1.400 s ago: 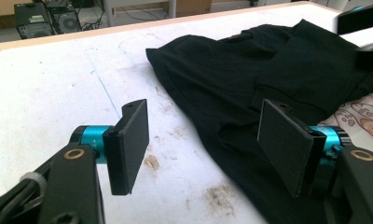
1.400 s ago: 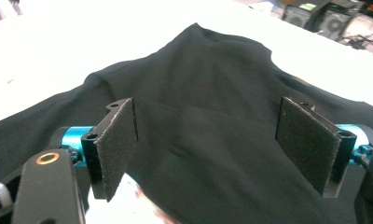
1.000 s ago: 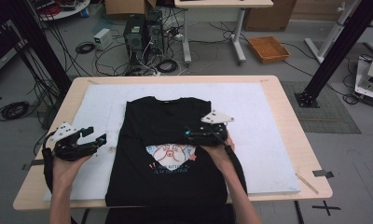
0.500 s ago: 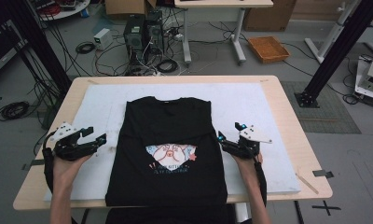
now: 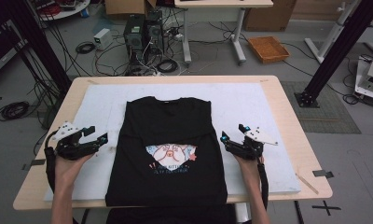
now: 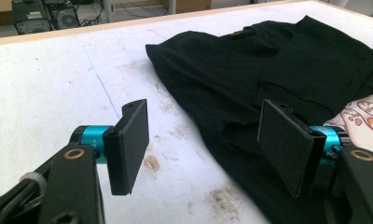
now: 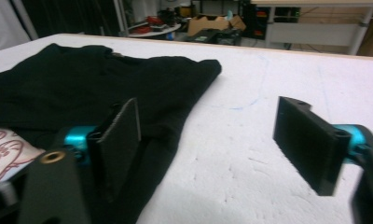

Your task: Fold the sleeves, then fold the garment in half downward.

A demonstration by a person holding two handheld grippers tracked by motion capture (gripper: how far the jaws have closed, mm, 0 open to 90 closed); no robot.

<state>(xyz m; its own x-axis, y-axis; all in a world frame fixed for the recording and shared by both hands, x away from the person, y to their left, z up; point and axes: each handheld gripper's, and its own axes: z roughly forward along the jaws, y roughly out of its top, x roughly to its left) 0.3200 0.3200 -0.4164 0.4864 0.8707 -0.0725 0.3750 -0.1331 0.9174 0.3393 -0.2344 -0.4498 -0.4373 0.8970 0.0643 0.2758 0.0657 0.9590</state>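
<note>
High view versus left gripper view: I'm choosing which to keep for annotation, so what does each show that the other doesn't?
High view alone: the whole black T-shirt with its full cartoon print, both hands, the right tool, the wooden table edge, the floor's computers and a basket. Left gripper view alone: stains on the white mat, close up. Both: the shirt, the mat and the open left tool.

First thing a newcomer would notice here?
The black T-shirt with a pale cartoon print, sleeves folded in, lies mid-table on the white mat. An open tool flanks it on each side: the left tool at its left edge, the right tool at its right edge, neither gripping cloth.
</note>
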